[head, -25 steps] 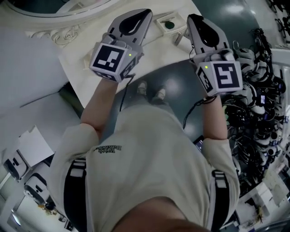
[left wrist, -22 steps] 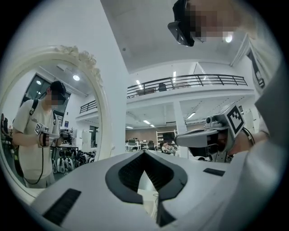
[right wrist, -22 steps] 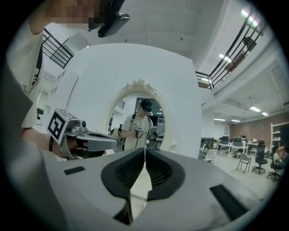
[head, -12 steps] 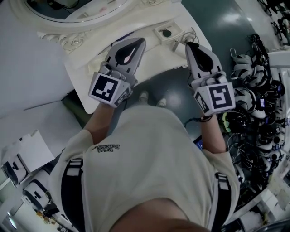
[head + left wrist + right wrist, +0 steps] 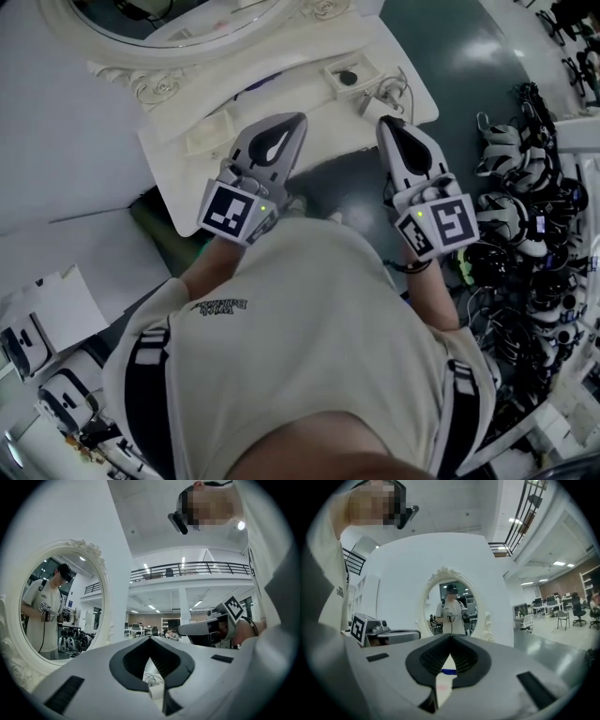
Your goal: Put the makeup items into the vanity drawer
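White vanity top [image 5: 173, 155] near left tongs [image 5: 297, 119] and right tongs [image 5: 383, 123], both closed, empty; shirt print [image 5: 225, 306] illegible.

No legible text; shirt print [image 5: 225, 305] too blurred to read

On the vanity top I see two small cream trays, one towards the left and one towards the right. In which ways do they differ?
The left tray looks empty, while the right tray holds a dark round thing. The left tray is oblong; the right tray is nearly square. The left tray lies near the left end of the vanity top, the right tray near its right end. Both are cream, shallow and open.
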A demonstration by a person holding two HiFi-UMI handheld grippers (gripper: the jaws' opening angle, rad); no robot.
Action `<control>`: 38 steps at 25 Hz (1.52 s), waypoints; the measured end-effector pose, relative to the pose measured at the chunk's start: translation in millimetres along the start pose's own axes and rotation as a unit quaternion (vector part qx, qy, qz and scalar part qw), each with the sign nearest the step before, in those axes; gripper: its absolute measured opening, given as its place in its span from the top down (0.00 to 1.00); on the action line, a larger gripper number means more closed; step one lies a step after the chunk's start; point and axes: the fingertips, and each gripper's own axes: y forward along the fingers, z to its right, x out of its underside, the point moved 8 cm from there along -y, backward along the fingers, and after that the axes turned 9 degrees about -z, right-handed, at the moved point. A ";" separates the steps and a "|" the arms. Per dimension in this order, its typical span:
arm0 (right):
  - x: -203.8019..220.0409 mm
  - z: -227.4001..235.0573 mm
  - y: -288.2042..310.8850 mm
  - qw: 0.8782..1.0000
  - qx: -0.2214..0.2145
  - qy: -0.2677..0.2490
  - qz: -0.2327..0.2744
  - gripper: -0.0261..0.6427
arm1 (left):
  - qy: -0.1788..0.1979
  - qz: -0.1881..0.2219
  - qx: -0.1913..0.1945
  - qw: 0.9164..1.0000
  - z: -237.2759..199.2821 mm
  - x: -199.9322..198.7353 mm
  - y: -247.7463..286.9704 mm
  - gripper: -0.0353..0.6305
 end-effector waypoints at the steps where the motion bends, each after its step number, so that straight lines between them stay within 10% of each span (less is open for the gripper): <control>1: -0.2 -0.8 1.1 1.000 -0.002 0.000 0.000 0.95 | 0.003 0.004 -0.005 1.000 -0.2 -0.8 -0.3 0.93; 25: 9.4 -1.7 10.4 1.000 -0.010 0.007 -0.013 0.96 | 0.007 -0.004 0.008 1.000 -1.7 6.3 3.0 0.93; 38: 2.0 16.1 44.8 0.999 -0.024 -0.015 -0.020 0.95 | 0.007 -0.036 -0.056 0.998 -44.8 8.7 1.9 0.93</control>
